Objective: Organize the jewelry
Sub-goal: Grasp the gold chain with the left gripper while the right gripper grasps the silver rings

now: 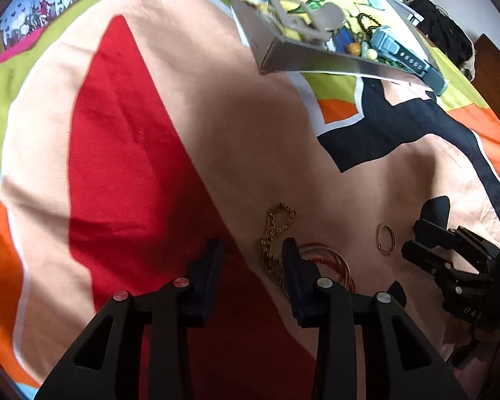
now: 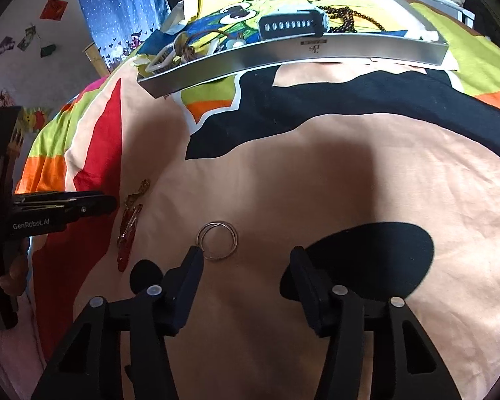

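Observation:
A gold chain (image 1: 274, 236) and thin reddish bangles (image 1: 330, 260) lie on the bedspread just right of my open, empty left gripper (image 1: 252, 250). A pair of thin rings (image 1: 385, 238) lies further right; in the right wrist view the rings (image 2: 217, 240) lie just ahead of my open, empty right gripper (image 2: 246, 256), close to its left fingertip (image 2: 195, 256). The chain and bangles (image 2: 131, 220) show at the left there. A silver tray (image 1: 316, 60), also in the right wrist view (image 2: 283, 56), holds watches, beads and other jewelry.
The colourful bedspread (image 1: 150, 133) covers the whole surface. The right gripper (image 1: 450, 250) shows at the right edge of the left wrist view; the left gripper (image 2: 66, 210) shows at the left of the right wrist view. Dark clothing (image 1: 446, 30) lies behind the tray.

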Tool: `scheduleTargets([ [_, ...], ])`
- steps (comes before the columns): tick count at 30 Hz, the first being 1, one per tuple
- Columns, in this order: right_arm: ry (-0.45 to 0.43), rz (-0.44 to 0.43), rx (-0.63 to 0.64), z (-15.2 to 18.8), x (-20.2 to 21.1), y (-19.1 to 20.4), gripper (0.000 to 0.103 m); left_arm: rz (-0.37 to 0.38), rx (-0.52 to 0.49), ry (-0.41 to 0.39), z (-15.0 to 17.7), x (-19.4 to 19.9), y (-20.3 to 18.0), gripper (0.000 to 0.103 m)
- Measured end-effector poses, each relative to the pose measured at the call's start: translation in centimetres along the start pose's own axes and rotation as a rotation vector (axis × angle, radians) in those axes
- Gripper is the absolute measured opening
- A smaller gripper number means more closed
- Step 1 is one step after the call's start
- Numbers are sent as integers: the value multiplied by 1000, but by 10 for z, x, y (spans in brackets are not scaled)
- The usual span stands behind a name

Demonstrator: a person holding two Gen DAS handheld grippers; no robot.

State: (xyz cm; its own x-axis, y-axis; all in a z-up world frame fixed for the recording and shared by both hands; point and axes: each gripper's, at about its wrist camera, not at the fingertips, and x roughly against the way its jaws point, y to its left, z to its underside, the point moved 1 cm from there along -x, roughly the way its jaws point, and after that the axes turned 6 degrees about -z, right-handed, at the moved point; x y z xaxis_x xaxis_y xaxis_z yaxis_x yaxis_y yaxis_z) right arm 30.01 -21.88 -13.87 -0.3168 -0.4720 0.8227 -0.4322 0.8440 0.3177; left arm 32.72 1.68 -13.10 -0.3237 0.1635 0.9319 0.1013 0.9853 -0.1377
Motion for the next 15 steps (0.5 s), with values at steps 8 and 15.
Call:
scheduleTargets([
  [8, 20, 12, 32, -2, -12, 5, 46, -16, -69, -2, 0, -8, -3, 30],
  [15, 38, 46, 111, -1, -25, 17, 45, -23, -122, -14, 5, -11, -6, 9],
])
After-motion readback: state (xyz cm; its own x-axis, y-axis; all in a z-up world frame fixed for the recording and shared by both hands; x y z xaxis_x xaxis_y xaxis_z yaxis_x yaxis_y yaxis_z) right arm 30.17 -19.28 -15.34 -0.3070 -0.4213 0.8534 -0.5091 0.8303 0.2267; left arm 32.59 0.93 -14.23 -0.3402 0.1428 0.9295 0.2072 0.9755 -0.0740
